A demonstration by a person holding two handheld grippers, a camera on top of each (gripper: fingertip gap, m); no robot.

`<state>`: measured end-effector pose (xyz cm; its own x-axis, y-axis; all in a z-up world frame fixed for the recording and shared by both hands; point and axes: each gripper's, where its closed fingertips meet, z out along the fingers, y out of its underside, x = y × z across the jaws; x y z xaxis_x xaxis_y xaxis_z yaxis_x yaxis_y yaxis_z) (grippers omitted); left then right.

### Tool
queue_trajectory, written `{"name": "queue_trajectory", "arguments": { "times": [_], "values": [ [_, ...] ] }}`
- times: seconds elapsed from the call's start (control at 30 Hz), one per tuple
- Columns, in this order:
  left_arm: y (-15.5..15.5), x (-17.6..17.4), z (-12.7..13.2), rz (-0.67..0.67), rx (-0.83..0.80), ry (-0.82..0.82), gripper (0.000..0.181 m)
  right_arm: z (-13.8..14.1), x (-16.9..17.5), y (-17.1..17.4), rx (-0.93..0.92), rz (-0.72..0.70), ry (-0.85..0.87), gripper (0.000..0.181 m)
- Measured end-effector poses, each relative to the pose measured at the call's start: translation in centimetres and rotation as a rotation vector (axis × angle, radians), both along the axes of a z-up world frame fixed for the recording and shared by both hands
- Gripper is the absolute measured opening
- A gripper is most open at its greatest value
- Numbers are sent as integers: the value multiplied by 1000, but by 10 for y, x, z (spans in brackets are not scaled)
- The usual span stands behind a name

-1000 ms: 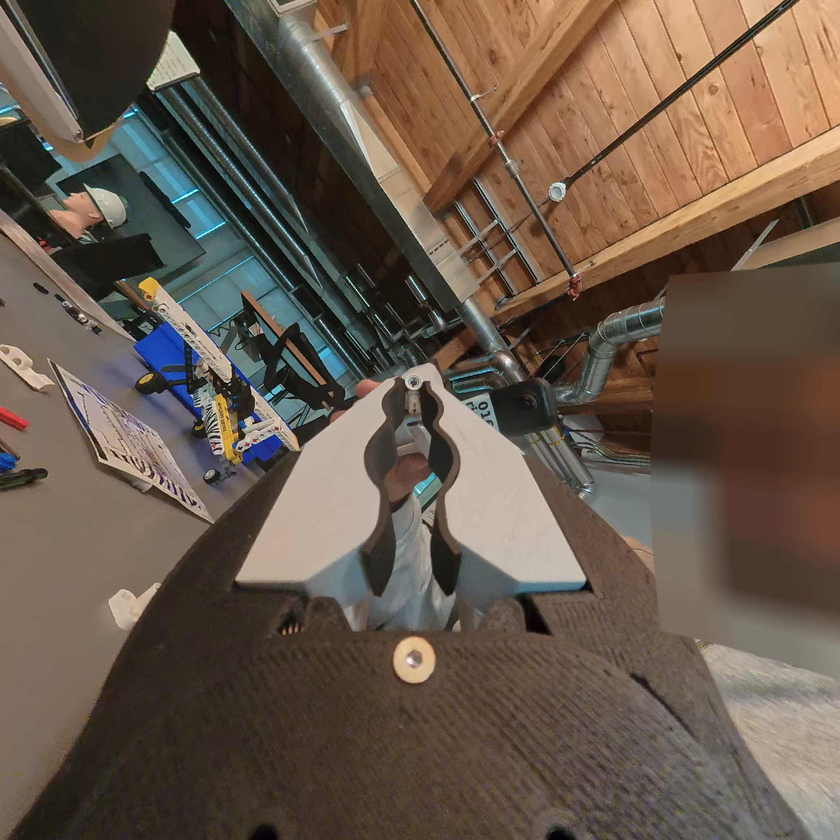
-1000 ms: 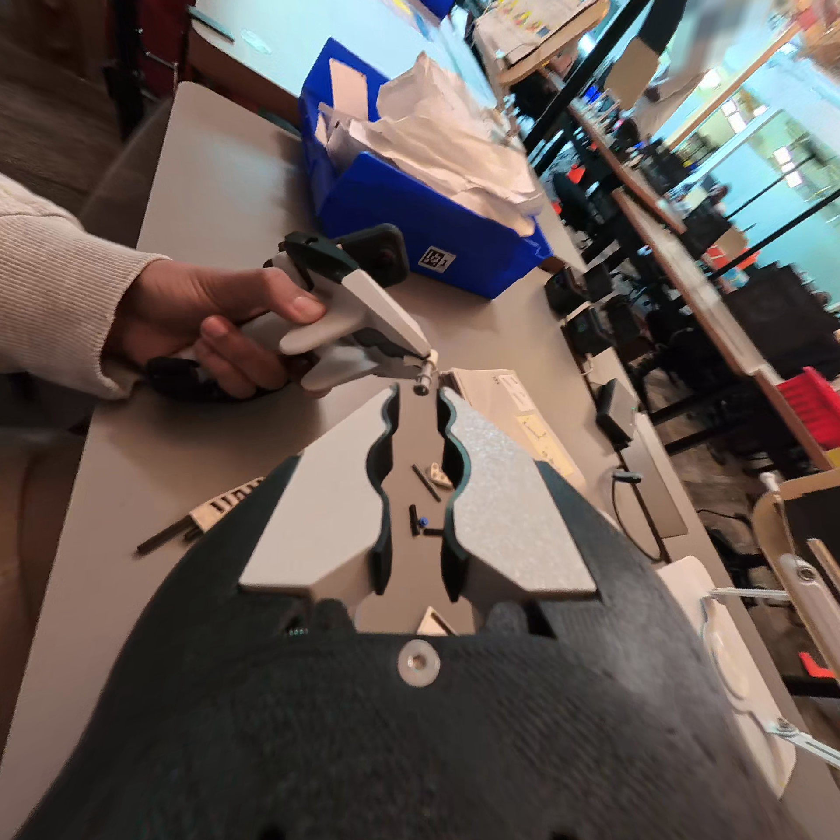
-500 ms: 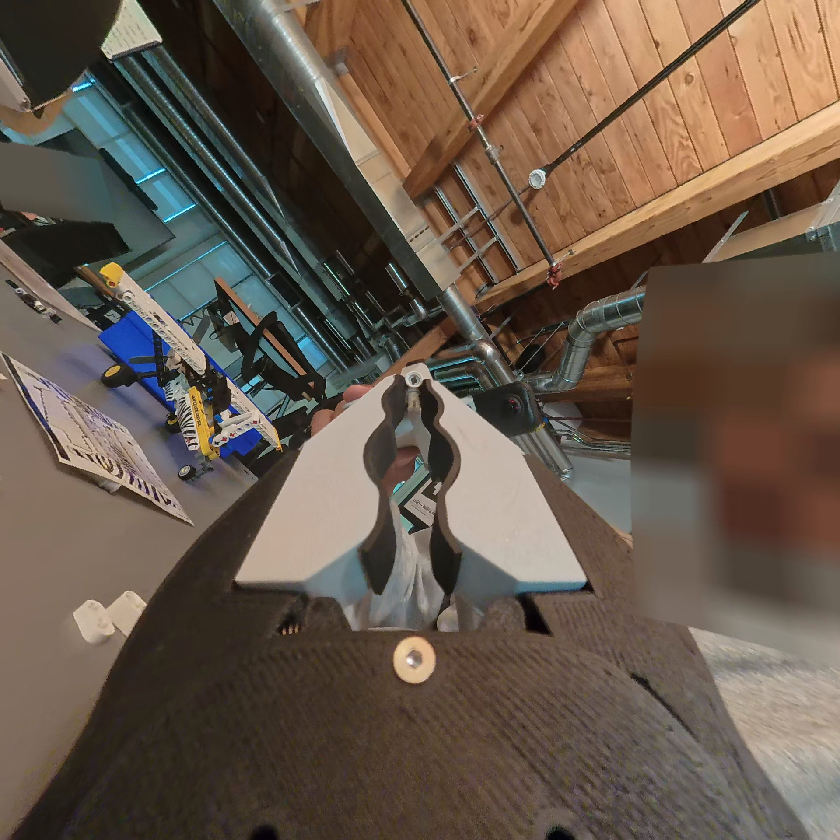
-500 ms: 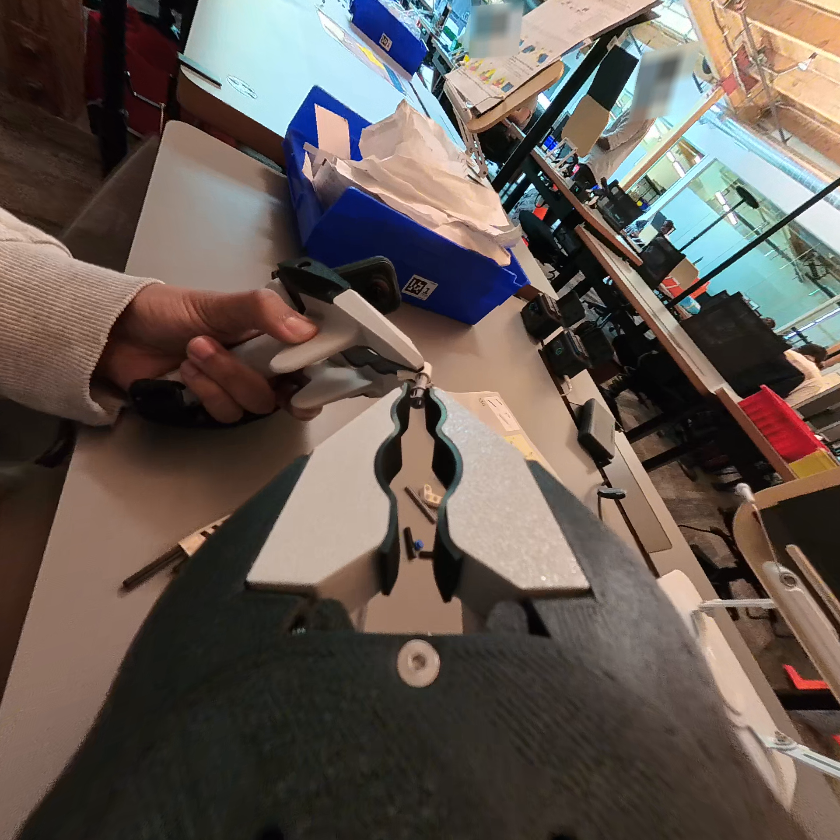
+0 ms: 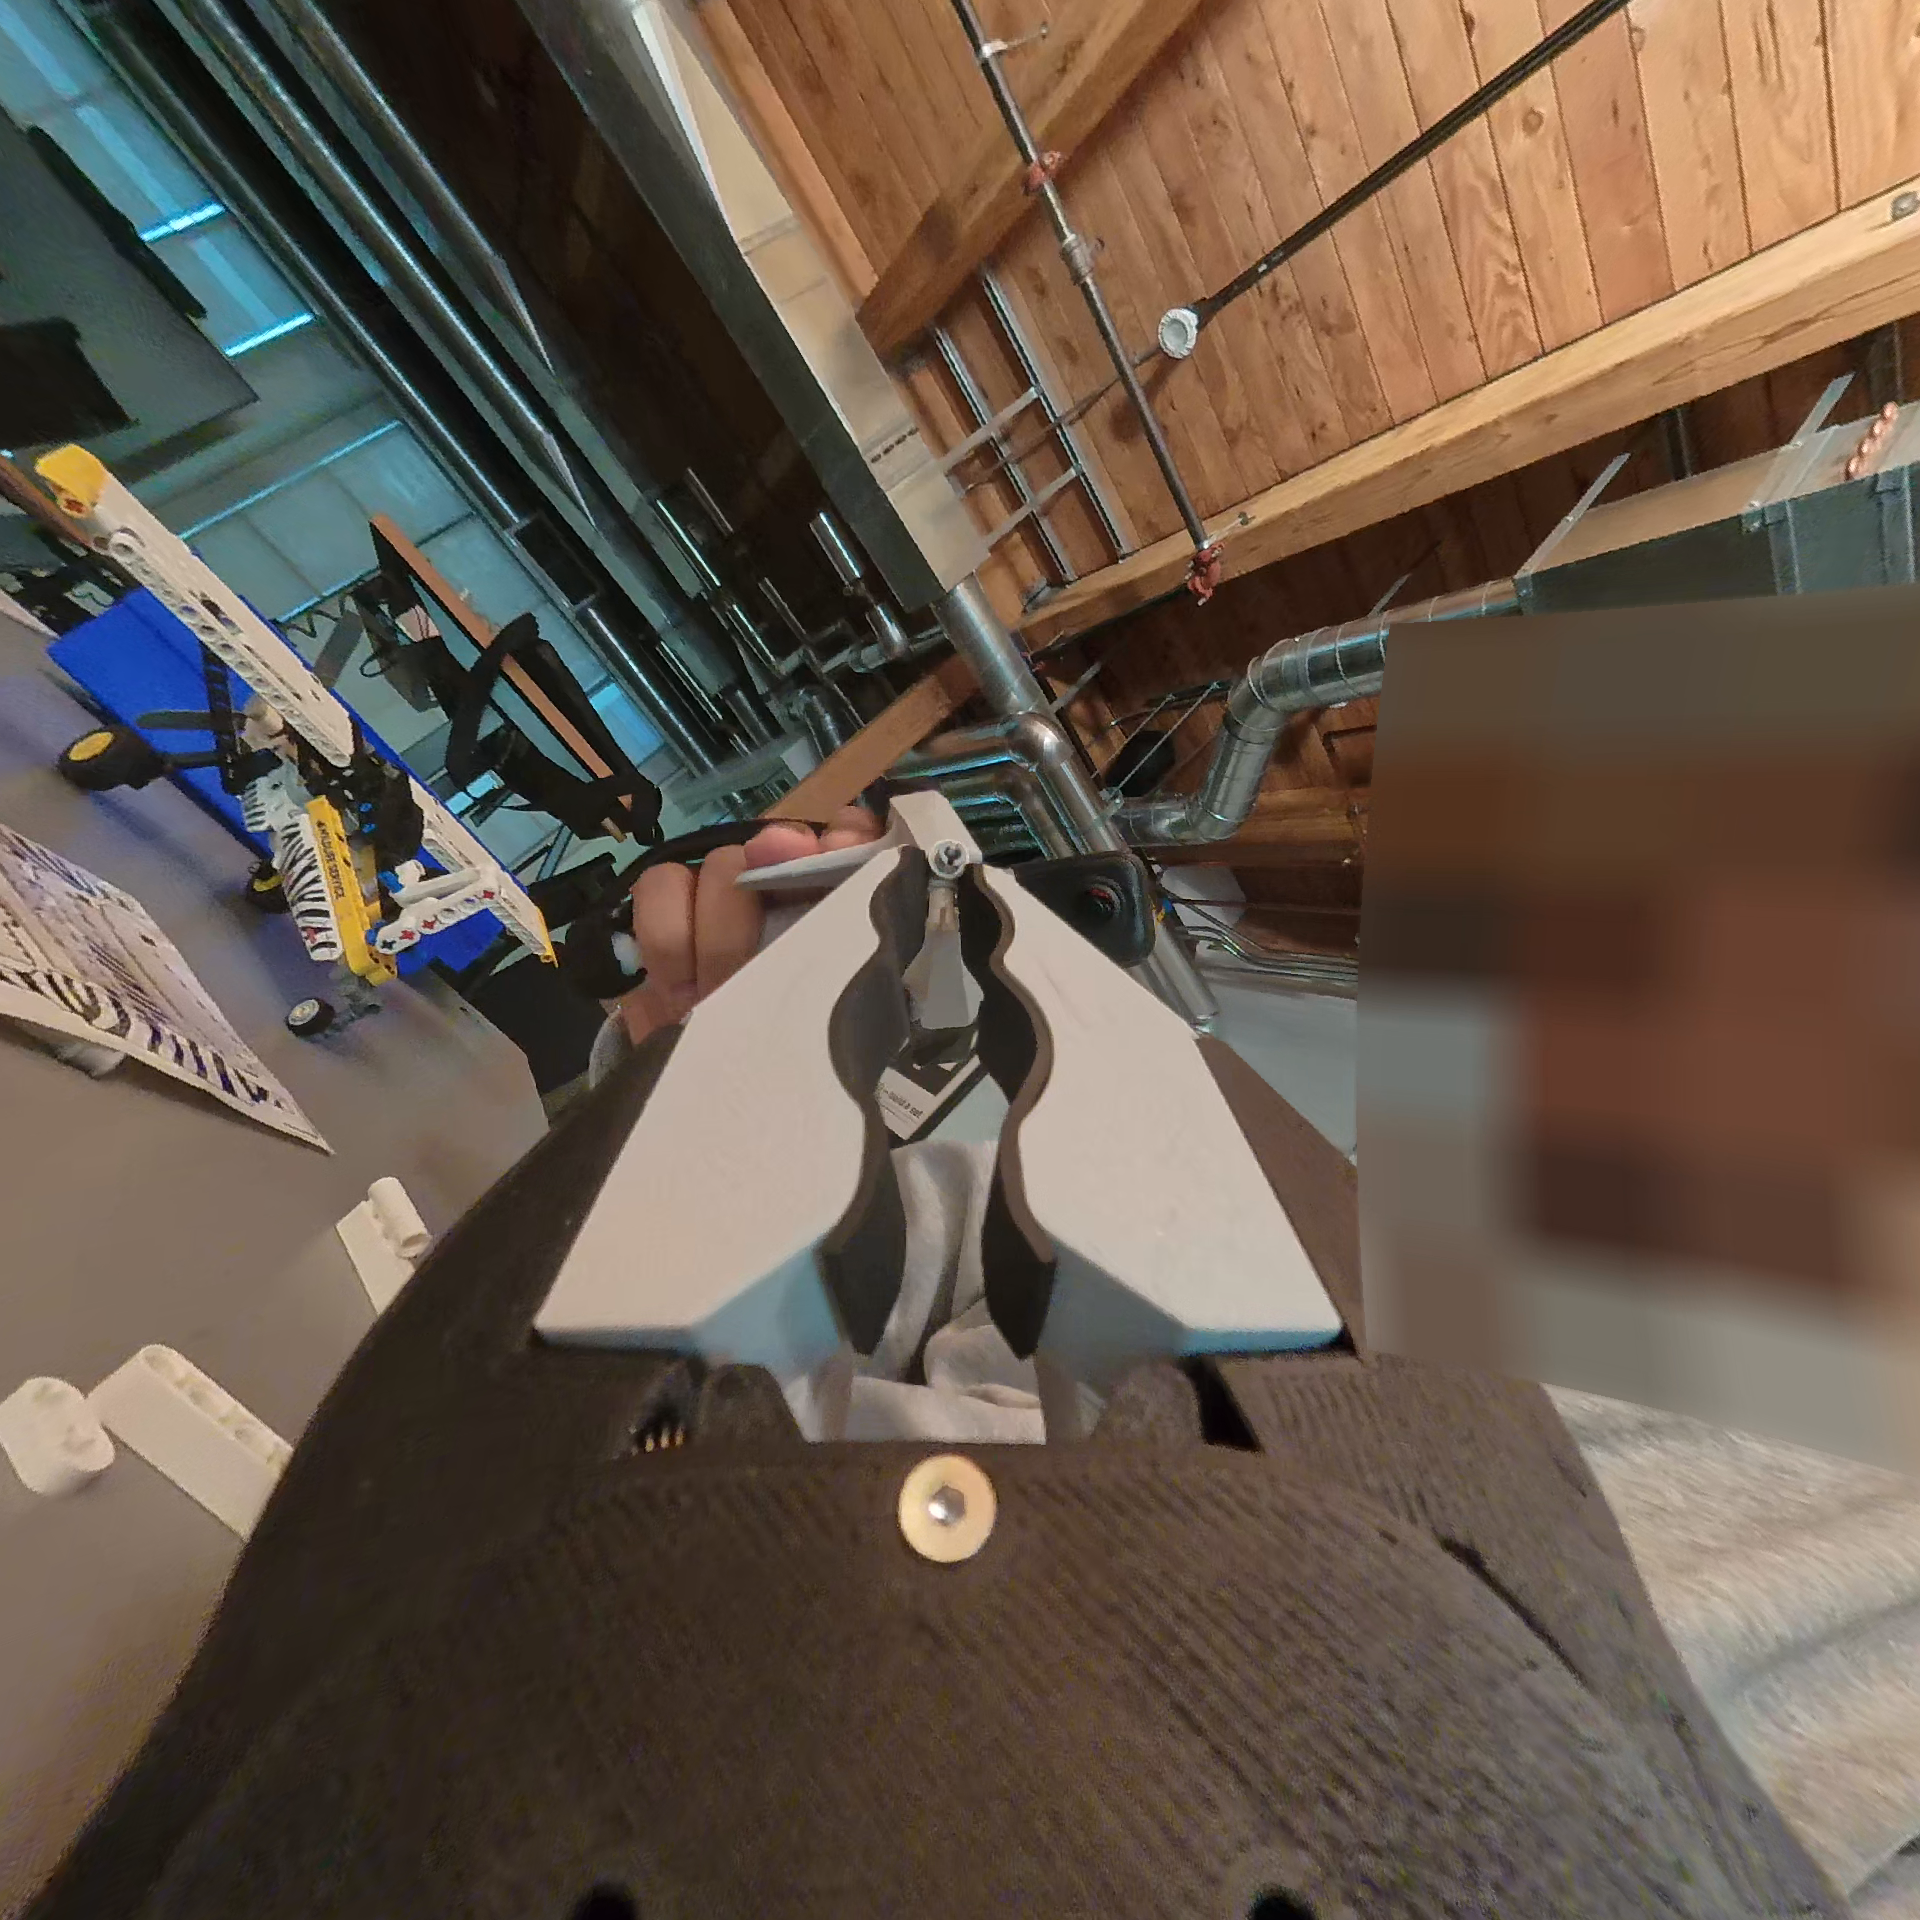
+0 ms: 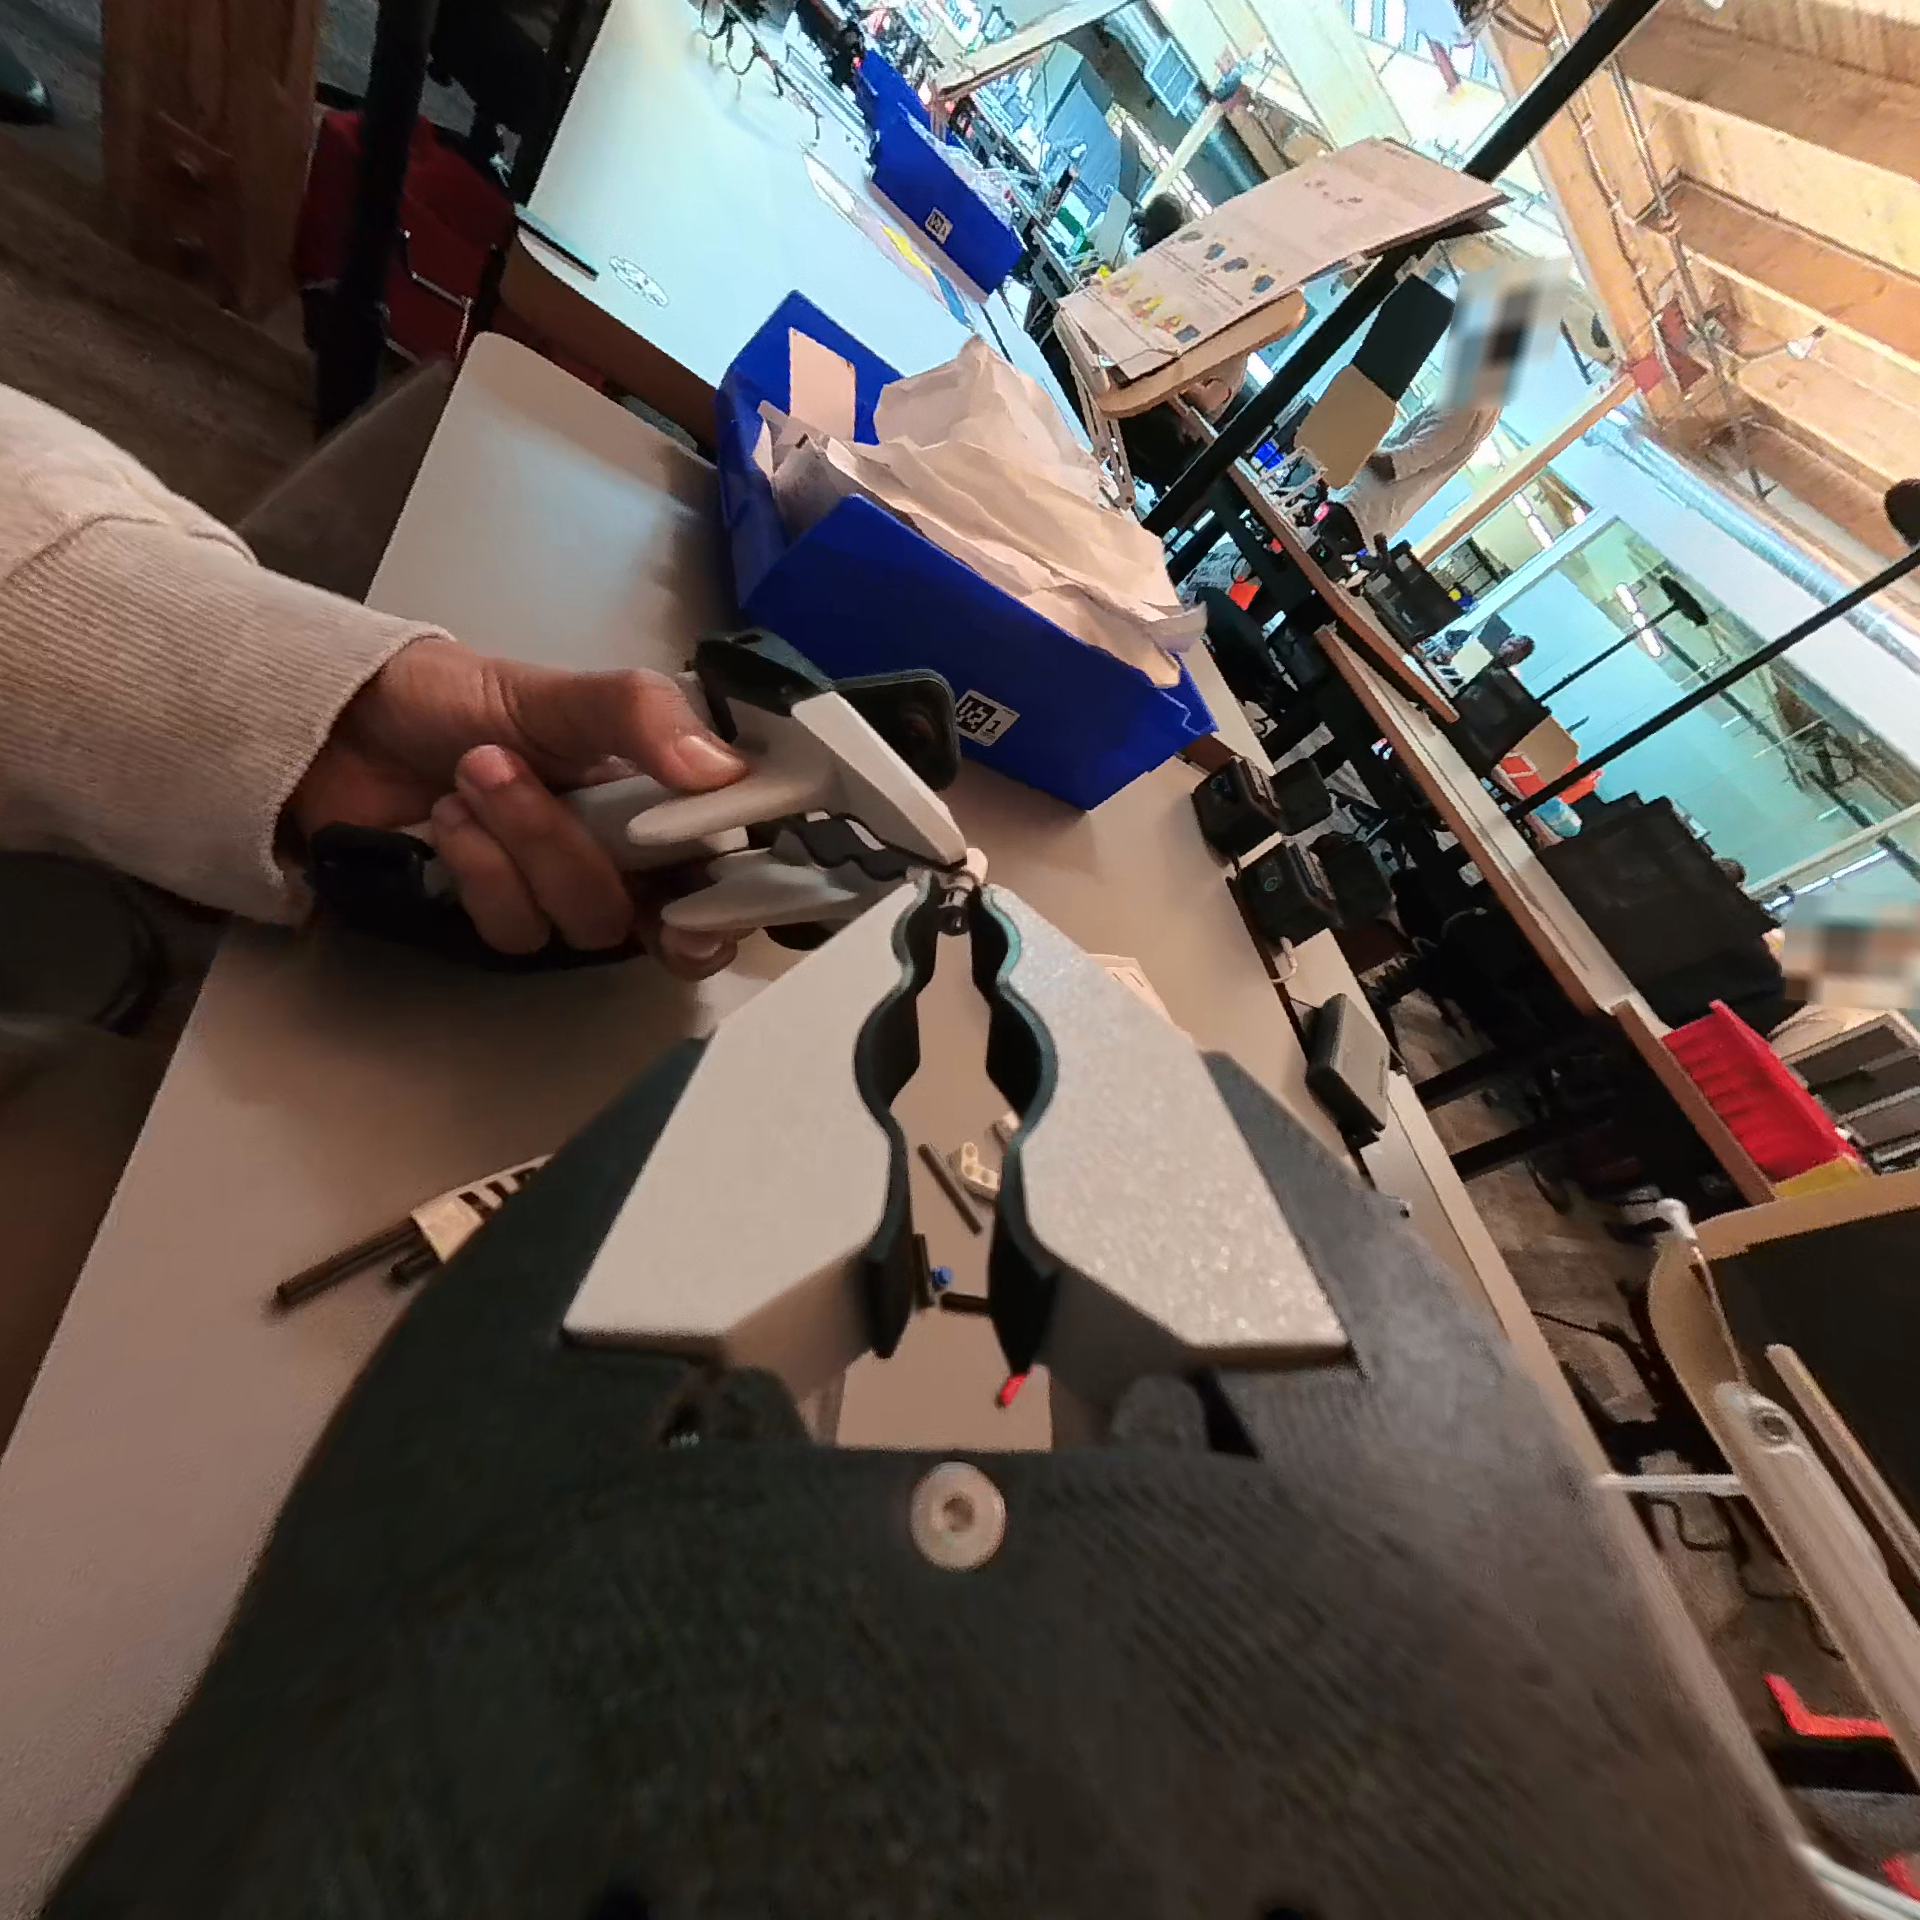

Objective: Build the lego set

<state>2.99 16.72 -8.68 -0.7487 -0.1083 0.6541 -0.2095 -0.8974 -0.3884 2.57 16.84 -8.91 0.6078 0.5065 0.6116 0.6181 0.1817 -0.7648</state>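
My left gripper is shut on a small light-grey Lego piece at its very tip and holds it up off the table. My right gripper meets it tip to tip, its jaws closed down on the same piece. The right wrist view shows the left gripper in a hand coming in from the left. The left wrist view shows the right gripper just beyond the piece. The partly built yellow and white Lego model stands far left on the grey table.
An instruction booklet and white beams lie on the table at left. Black axles, a small white piece and a grey piece lie under the right gripper. A blue bin of paper stands behind.
The right gripper's jaws have narrowed from open to closed on the piece at the left gripper's tip. Both grippers have tilted and the table has slid left in the left wrist view.
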Motion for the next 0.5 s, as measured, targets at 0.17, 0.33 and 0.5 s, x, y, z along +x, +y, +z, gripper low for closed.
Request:
{"name": "queue_trajectory", "arguments": {
  "times": [0.17,0.33,0.5],
  "values": [
    [-6,2,-3,-23,31,24,9,-3,0,-1,9,10,-56,5],
    [-6,3,-3,-20,37,23,9,-3,0,-1,18,8,-63,5],
    [1,-1,1,2,9,-8,8,1,-4,4,18,4,30,6]
  ]
}}
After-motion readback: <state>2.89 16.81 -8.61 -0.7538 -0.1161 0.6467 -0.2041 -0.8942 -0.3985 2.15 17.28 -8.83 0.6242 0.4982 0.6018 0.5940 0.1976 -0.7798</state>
